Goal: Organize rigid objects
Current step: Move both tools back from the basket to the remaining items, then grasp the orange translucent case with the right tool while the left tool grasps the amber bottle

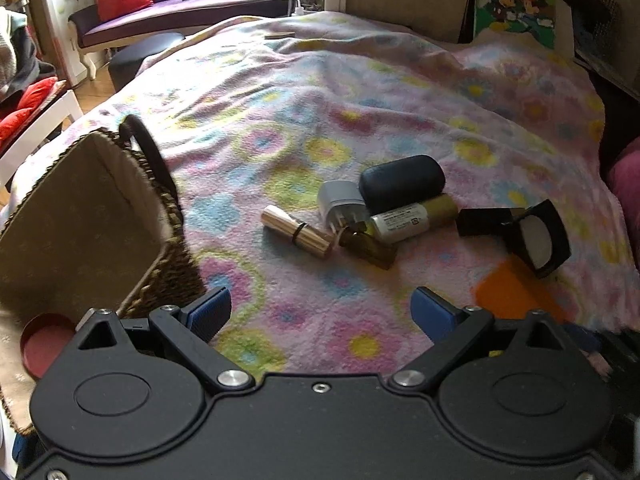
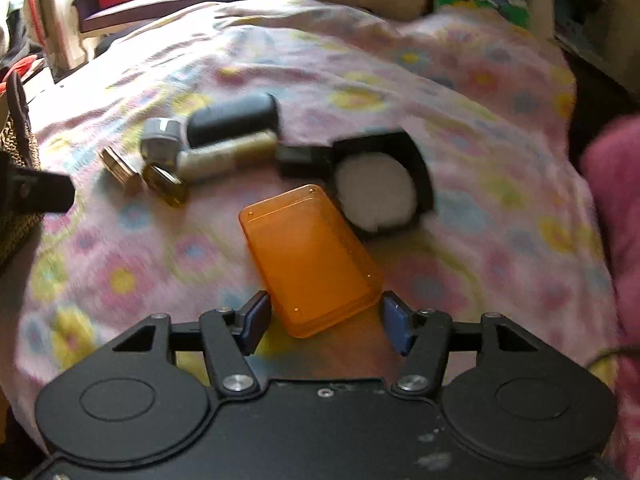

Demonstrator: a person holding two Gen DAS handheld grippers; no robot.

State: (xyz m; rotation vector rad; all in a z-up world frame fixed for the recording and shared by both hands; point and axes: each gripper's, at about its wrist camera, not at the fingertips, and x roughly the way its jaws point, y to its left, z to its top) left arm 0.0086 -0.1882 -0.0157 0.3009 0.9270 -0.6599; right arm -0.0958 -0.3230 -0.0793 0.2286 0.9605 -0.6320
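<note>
An orange plastic box (image 2: 310, 260) lies on the flowered blanket, its near end between the open fingers of my right gripper (image 2: 326, 326); it also shows in the left wrist view (image 1: 516, 294). Behind it lie an open black compact (image 2: 380, 180), a dark case (image 2: 232, 118), a white-and-gold tube (image 2: 228, 156), a grey cap (image 2: 160, 138), a gold lipstick (image 2: 120, 172) and an olive bottle (image 2: 166, 186). My left gripper (image 1: 322, 314) is open and empty over the blanket, next to a wicker basket (image 1: 160, 268). A red lid (image 1: 44, 344) lies in the basket.
The blanket (image 1: 320, 92) covers a bed. A pink cushion (image 2: 616, 208) is at the right edge. A purple chaise (image 1: 180, 8) and red cushions (image 1: 24, 108) stand beyond the bed at left. A cartoon picture (image 1: 516, 0) leans at the back right.
</note>
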